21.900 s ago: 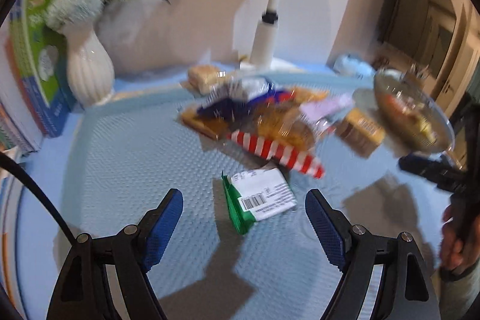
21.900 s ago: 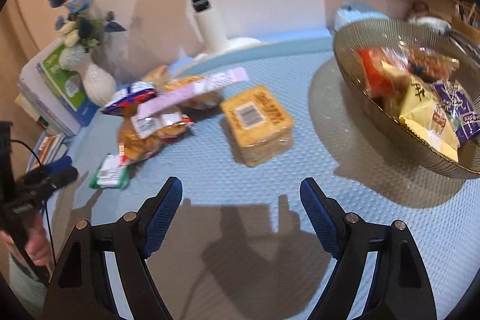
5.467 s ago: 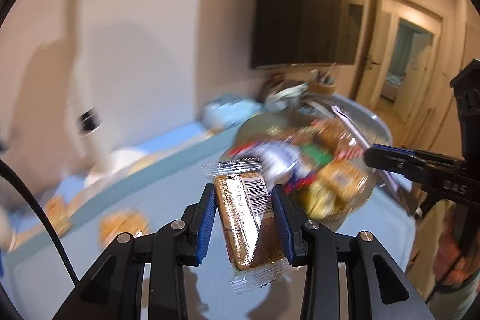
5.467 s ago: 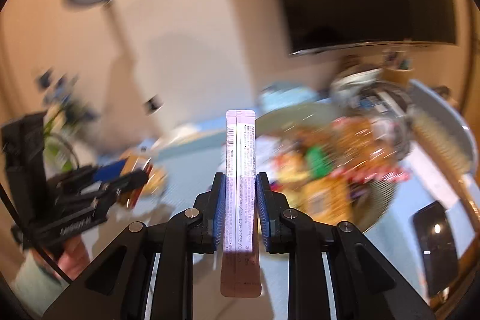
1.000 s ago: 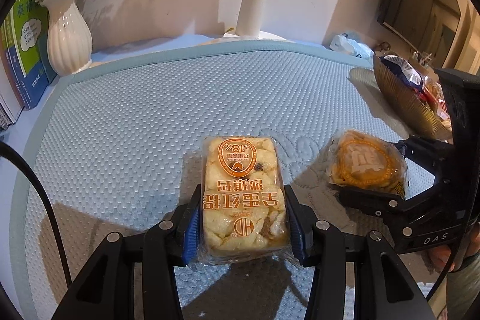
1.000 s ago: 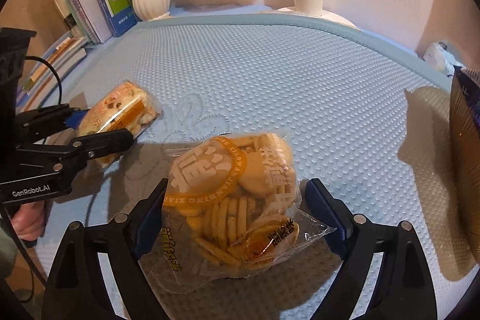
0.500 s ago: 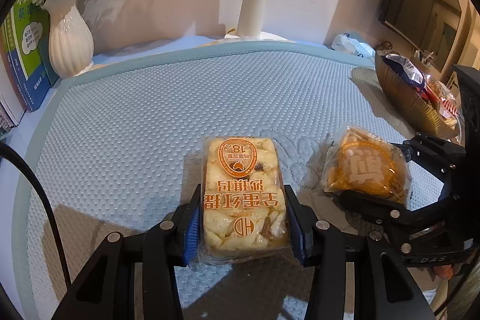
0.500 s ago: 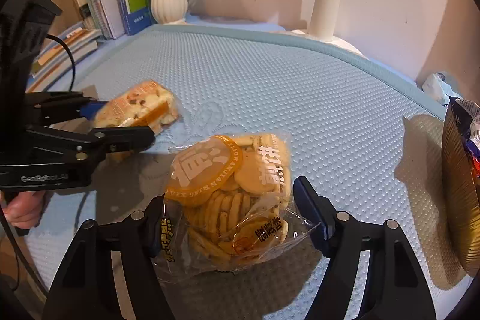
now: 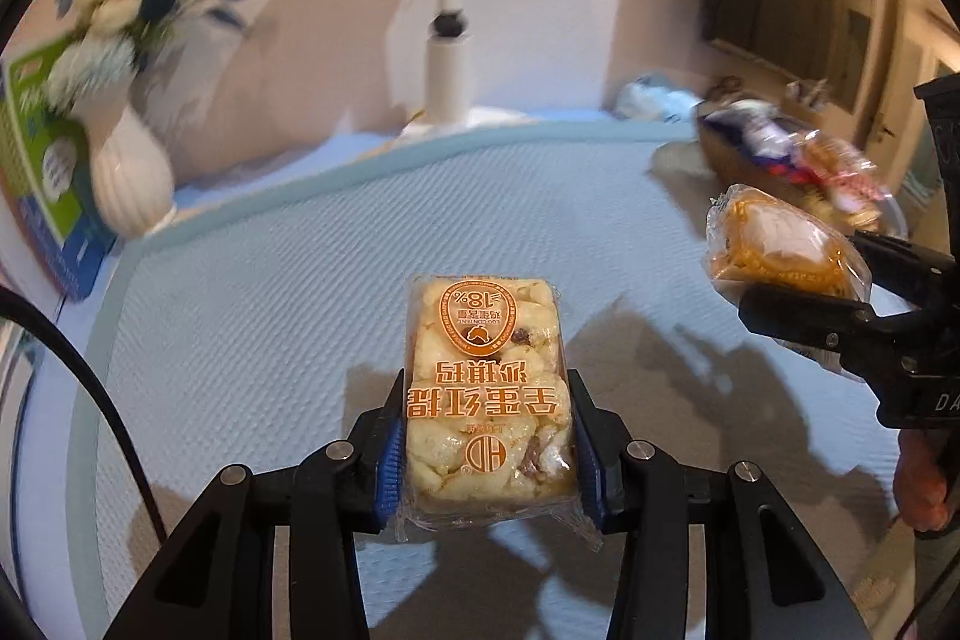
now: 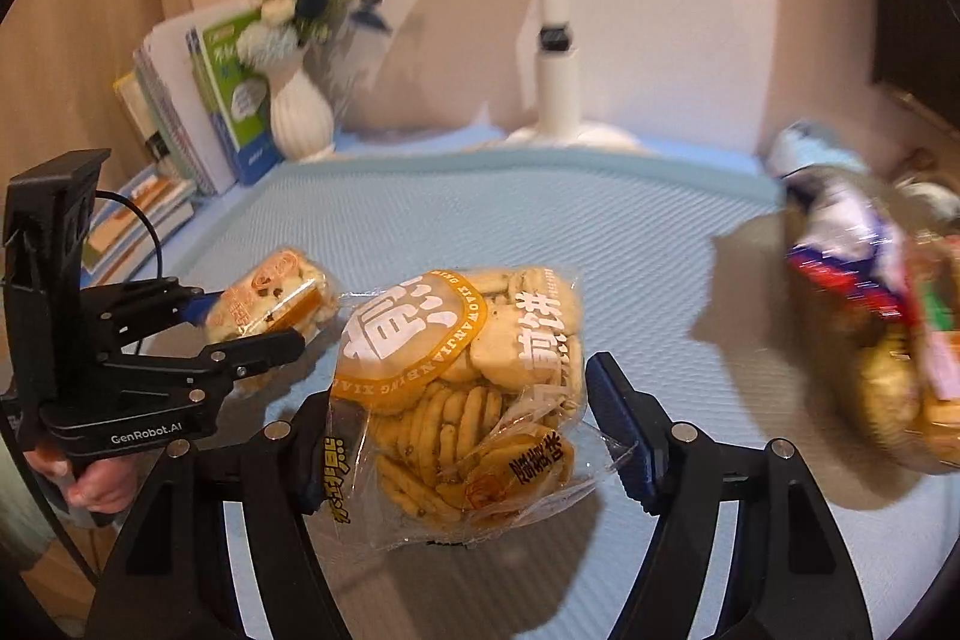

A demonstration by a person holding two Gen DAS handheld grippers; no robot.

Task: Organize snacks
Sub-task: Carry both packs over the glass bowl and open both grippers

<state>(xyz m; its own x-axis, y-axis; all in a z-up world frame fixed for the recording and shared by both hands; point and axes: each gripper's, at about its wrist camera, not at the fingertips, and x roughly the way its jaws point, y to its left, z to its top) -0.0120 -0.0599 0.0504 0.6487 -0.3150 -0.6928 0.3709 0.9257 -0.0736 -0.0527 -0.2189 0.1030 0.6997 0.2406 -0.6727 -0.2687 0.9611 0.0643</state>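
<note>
In my left gripper (image 9: pixel 487 460) I have the rice-puff cake (image 9: pixel 485 400) in its clear wrapper, blue pads pressed against both long sides, the pack clear of the blue quilted mat (image 9: pixel 270 340) with its shadow below. My right gripper (image 10: pixel 474 436) carries the bag of round biscuits (image 10: pixel 462 376); its jaws have just been closing, and the left pad is in the crinkled plastic, though the right pad looks to stand a little off the wrapper (so how firmly that side presses I cannot tell). Seen from the right wrist, the left gripper and its cake sit just to the left of the biscuit bag, a hand (image 10: pixel 96 484) gripping the handle at the frame edge. Farther right, blurred, is the bowl (image 10: pixel 888 400) heaped with snack packets, a dark shadow on the mat beside it. Nothing lies on the mat between the grippers and the bowl. At the back stand a white lamp post (image 10: pixel 558 88) on its base, a white ribbed vase (image 10: pixel 300 112) with blue and white flowers, and books (image 10: pixel 198 100) leaning against the wall.
</note>
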